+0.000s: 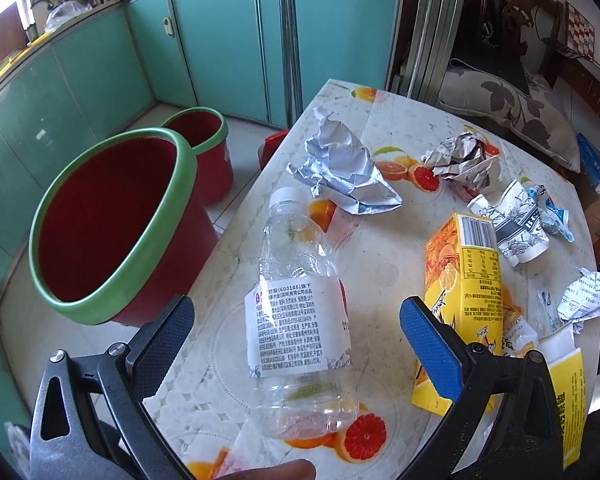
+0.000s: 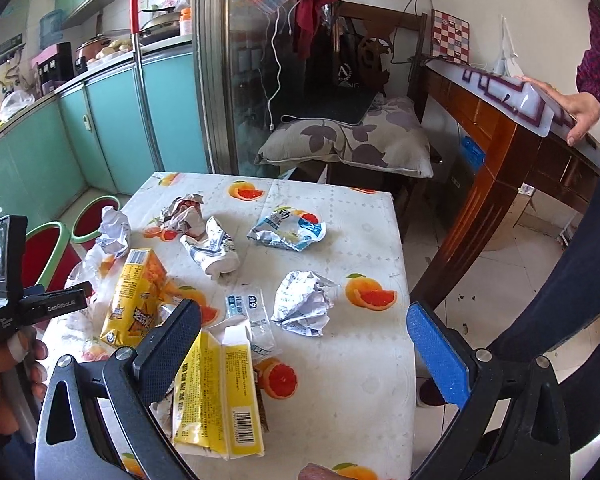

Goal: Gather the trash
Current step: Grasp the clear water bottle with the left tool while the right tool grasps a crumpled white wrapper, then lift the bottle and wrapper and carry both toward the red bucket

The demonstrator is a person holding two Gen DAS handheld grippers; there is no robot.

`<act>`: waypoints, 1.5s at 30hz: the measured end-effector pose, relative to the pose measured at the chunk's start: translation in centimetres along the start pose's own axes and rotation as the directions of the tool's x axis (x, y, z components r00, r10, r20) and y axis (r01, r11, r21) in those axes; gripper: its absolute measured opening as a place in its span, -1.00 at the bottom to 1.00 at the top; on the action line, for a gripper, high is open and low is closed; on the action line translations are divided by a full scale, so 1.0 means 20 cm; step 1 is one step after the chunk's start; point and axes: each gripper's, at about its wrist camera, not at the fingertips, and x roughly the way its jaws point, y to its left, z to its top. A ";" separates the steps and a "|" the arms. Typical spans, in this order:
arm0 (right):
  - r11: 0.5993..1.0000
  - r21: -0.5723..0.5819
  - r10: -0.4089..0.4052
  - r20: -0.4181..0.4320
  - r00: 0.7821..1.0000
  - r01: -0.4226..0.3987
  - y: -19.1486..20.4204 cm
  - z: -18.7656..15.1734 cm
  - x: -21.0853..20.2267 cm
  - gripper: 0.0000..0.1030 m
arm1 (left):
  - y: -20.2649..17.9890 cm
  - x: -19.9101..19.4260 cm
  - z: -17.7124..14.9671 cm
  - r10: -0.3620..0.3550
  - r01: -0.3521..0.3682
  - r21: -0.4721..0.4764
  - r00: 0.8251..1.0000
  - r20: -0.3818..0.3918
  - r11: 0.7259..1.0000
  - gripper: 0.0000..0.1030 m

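Still littered: the worktop (image 1: 380,264) holds every scrap, the red bin (image 1: 112,220) at left looks empty, left gripper (image 1: 296,320) spread around the plastic bottle (image 1: 300,312), right gripper (image 2: 304,344) spread, idle.

A floral cushion (image 2: 348,140) lies beside teal cabinets (image 2: 112,120).

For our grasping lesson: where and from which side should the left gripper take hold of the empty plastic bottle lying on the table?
Probably the labelled middle of the bottle. It lies flat, cap pointing away, straight between the open left gripper fingers, so come from above and close across its width; the label band looks widest and least crumpled.
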 end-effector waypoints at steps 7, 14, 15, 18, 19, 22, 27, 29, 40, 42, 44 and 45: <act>0.999 0.026 -0.026 -0.042 0.999 0.027 -0.11 0.03 0.12 1.00 | 0.00 0.08 0.01 0.002 -0.001 0.013 0.998 -0.060 1.000 0.78; 1.000 0.013 -0.001 -0.148 0.989 0.003 -0.11 0.07 0.37 1.00 | 0.02 0.12 -0.01 -0.029 0.031 0.026 0.996 -0.089 0.999 0.01; 1.000 0.014 0.007 -0.163 0.987 -0.005 -0.10 0.07 0.41 1.00 | 0.02 0.11 -0.01 -0.033 0.035 0.025 0.996 -0.087 0.999 0.00; 1.000 -0.001 -0.005 -0.204 0.979 0.005 -0.08 0.07 0.54 1.00 | 0.03 0.10 0.00 -0.038 0.039 0.016 0.996 -0.077 0.999 -0.01; 1.000 -0.002 -0.007 -0.216 0.976 0.007 -0.08 0.07 0.59 1.00 | 0.03 0.10 0.00 -0.037 0.038 0.015 0.997 -0.074 0.999 -0.01; 1.000 0.010 -0.012 -0.266 0.964 0.015 -0.08 0.05 0.72 1.00 | 0.04 0.09 0.00 -0.041 0.042 0.013 0.997 -0.068 0.999 -0.02; 1.000 -0.004 -0.030 -0.298 0.954 0.031 -0.07 0.03 0.88 1.00 | 0.04 0.07 -0.01 -0.051 0.052 0.014 0.997 -0.058 0.999 -0.02; 0.999 -0.006 -0.032 -0.309 0.951 0.032 -0.07 0.02 0.92 1.00 | 0.05 0.06 -0.01 -0.053 0.054 0.015 0.997 -0.055 0.998 -0.02; 0.999 -0.026 0.012 -0.310 0.951 -0.021 -0.02 -0.01 0.94 0.00 | 0.05 0.03 0.00 -0.053 0.054 0.019 0.998 -0.040 0.998 -0.02; 0.999 -0.005 0.034 -0.302 0.953 -0.037 -0.02 0.00 0.92 -0.01 | 0.05 0.01 0.01 -0.059 0.060 0.016 0.998 -0.035 0.998 -0.02; 0.999 0.007 0.042 -0.283 0.958 -0.042 -0.03 0.02 0.87 -0.01 | 0.05 -0.02 0.01 -0.067 0.068 0.014 0.998 -0.019 0.998 -0.02; 0.999 0.014 0.049 -0.268 0.962 -0.046 -0.03 0.04 0.84 -0.01 | 0.05 -0.03 0.01 -0.070 0.070 0.014 0.997 -0.011 0.997 -0.02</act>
